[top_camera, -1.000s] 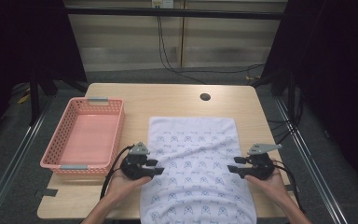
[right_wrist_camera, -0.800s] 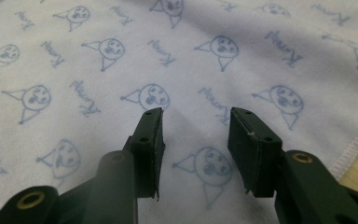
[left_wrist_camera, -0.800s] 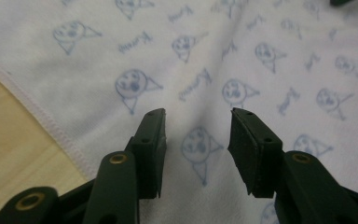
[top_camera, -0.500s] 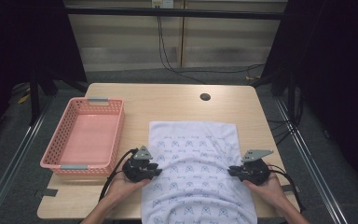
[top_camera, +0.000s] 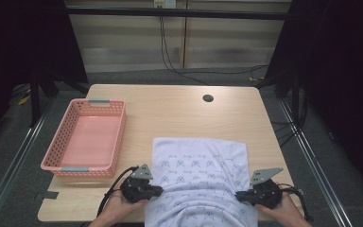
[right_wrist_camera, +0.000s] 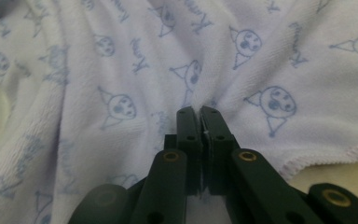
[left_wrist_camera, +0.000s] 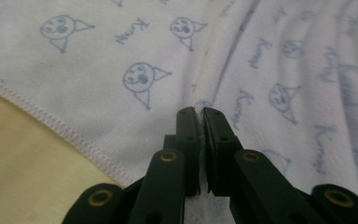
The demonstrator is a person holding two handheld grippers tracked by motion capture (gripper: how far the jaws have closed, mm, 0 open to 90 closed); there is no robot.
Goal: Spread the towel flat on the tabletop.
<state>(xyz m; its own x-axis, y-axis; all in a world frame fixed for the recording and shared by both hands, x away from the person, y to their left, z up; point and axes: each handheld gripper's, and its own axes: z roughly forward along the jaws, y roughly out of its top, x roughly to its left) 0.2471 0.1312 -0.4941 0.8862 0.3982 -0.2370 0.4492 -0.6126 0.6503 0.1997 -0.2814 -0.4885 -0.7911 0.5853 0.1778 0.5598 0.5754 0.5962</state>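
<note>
**Both grippers pinched on the towel's side edges**

Left gripper (top_camera: 157,190) at the towel's (top_camera: 199,175) left edge, near the table's (top_camera: 179,113) front; jaws have just been closing and now pinch a fold of cloth. Left gripper view: the two black jaws stand nearly together, a thin ridge of white fabric caught between them, the towel's stitched hem running off to the left over bare wood.

Right gripper (top_camera: 240,196) mirrors it at the right edge, jaws likewise just closed, clamped on a gathered pleat of the cloth. Right gripper view: fabric bunches up ahead of the jaw tips, hem at lower right.

Towel: white with blue printed faces and lettering, lying flat on the near middle of the table, between the two grippers, its near end hanging over the front edge. Far edge straight; cloth puckered toward each grip.

Pink basket (top_camera: 60,159) sits on the table left of the towel, apart from it.
</note>
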